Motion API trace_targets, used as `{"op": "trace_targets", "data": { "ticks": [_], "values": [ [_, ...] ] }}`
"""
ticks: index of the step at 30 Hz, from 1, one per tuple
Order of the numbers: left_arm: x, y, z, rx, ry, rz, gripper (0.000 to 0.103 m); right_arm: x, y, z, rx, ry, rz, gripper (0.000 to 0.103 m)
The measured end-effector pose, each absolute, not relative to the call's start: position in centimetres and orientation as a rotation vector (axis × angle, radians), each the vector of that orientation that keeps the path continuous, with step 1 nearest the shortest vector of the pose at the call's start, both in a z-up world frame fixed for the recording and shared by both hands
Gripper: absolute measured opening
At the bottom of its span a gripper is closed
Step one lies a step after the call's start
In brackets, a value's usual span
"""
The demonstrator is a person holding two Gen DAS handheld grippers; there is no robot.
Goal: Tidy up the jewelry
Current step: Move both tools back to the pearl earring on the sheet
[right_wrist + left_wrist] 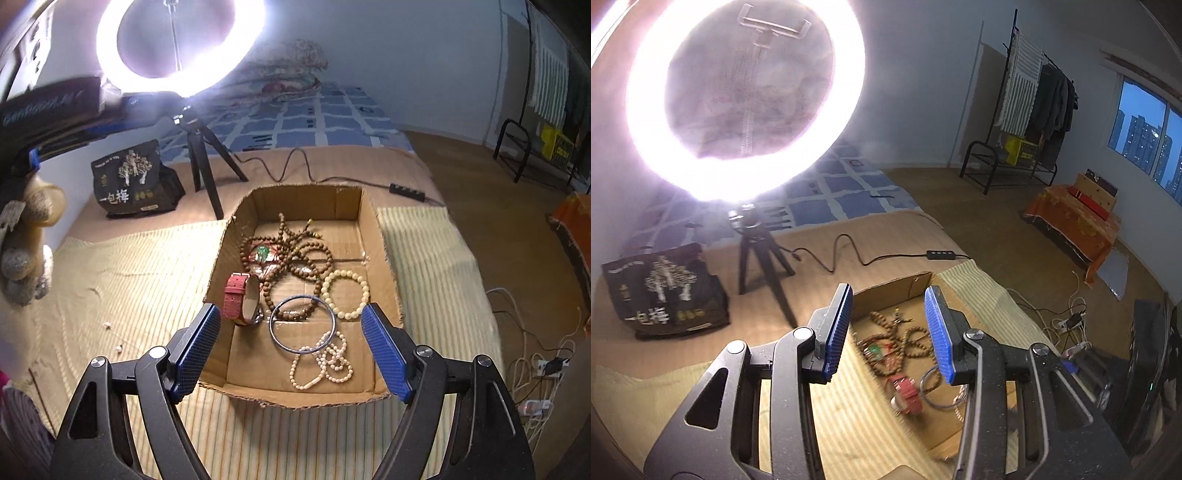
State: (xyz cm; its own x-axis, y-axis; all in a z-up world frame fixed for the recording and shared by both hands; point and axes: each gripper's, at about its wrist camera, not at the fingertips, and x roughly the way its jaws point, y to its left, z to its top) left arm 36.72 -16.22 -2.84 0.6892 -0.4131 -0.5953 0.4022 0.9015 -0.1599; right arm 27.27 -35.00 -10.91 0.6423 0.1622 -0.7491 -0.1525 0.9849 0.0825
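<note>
A shallow cardboard box (380, 243) lies on a striped mat and holds the jewelry: brown wooden bead strings (295, 254), a red-strap watch (238, 299), a silver bangle (302, 323), a cream bead bracelet (345, 293) and a white pearl string (325, 363). My right gripper (291, 349) is open and empty, above the box's near edge. My left gripper (890, 328) is open and empty, above the box (890, 291), with the brown beads (905, 339), the watch (905, 391) and the bangle (936, 386) between its fingers.
A bright ring light (177, 40) on a small black tripod (205, 158) stands behind the box, its cable (295, 162) trailing right. A black printed bag (133, 181) sits at the back left. Power strips and cables (535, 369) lie on the floor at right.
</note>
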Motion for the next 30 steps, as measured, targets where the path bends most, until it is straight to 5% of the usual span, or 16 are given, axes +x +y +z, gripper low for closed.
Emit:
{"op": "trace_targets", "data": {
  "ticks": [11, 23, 30],
  "values": [
    [32.3, -6.7, -3.4, 0.014, 0.682, -0.355, 0.041, 26.0, -32.9, -9.5, 0.086, 0.835, 0.271, 0.079],
    [28.8, 0.5, -11.5, -0.035, 0.825, -0.277, 0.041, 24.3, -25.5, -12.0, 0.011, 0.862, 0.445, 0.078],
    [28.0, 1.6, -15.9, -0.067, 0.902, -0.29, 0.041, 23.7, -21.7, -14.7, -0.046, 0.922, 0.518, 0.066]
  ]
}}
